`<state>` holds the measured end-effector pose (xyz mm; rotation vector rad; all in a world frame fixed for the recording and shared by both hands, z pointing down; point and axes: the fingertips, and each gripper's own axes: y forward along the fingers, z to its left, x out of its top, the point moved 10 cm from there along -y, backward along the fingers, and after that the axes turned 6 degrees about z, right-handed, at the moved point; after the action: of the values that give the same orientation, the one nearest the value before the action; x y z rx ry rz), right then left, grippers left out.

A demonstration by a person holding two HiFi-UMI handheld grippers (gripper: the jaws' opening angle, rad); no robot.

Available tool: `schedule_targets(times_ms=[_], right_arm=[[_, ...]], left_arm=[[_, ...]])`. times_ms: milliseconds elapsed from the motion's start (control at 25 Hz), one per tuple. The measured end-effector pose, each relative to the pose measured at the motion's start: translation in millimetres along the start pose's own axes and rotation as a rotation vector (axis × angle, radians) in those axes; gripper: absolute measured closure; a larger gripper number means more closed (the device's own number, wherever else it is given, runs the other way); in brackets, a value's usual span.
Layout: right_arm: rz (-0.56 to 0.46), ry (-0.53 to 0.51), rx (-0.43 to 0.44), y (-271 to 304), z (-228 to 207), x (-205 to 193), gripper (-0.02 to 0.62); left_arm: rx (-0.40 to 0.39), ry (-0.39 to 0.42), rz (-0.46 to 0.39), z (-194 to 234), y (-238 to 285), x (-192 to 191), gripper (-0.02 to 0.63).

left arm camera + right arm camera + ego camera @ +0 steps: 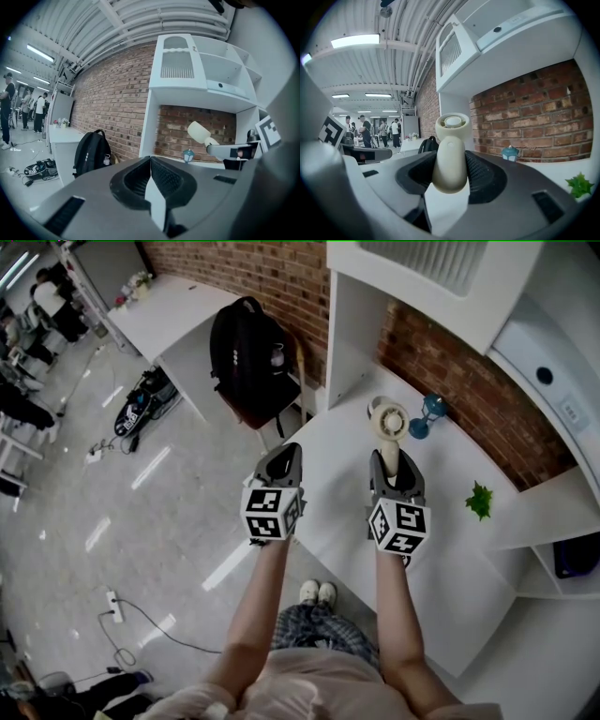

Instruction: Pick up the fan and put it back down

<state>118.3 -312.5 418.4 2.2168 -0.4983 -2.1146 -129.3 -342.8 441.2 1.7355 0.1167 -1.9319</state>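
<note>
A white table [450, 559] runs along a brick wall [450, 381] under white shelving, and beyond its far end a black backpack [246, 352] sits on a chair beside a second white desk. People stand far off across the pale floor (too small to make out more).

The right gripper [395, 461] pinches the handle of the cream fan [388, 420]. The right gripper view shows both ribbed pads pressed against the sides of the handle, with the round fan head sticking out past the jaw tips. The fan is held up off the tabletop, roughly level, with its head towards the wall. In the left gripper view it shows in the air against the bricks.

The left gripper [281, 452] hovers beside the right one, over the table's near edge. Its jaws are pressed together with nothing between them.

On the table near the wall stands a small blue lantern [429, 414], just beyond the fan head. A little green plant [480, 500] sits further to the right.
</note>
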Motion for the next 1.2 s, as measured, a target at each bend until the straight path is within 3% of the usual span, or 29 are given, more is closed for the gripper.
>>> schedule_targets(times_ms=[280,760,1040,1200], right_arm=[[0.133,0.006,0.006,52.2,-4.3,-41.7,0.391],[0.461,0.026,0.013,131.0,-15.3,-139.1,0.391],[0.620,0.022,0.039,141.8,-13.7,-162.8,0.388],[0.646,0.031,0.064,142.3,-12.8,-165.5,0.372]], left_arm=[[0.000,-0.028,0.079,11.0,40.3,-32.3,0.578],[-0.013,-0.092,0.189,17.2,97.5,-104.5,0.578],[-0.024,-0.107,0.211,17.4,97.7,-118.7,0.578],[-0.022,-0.104,0.214,18.9,96.0,-116.8,0.578]])
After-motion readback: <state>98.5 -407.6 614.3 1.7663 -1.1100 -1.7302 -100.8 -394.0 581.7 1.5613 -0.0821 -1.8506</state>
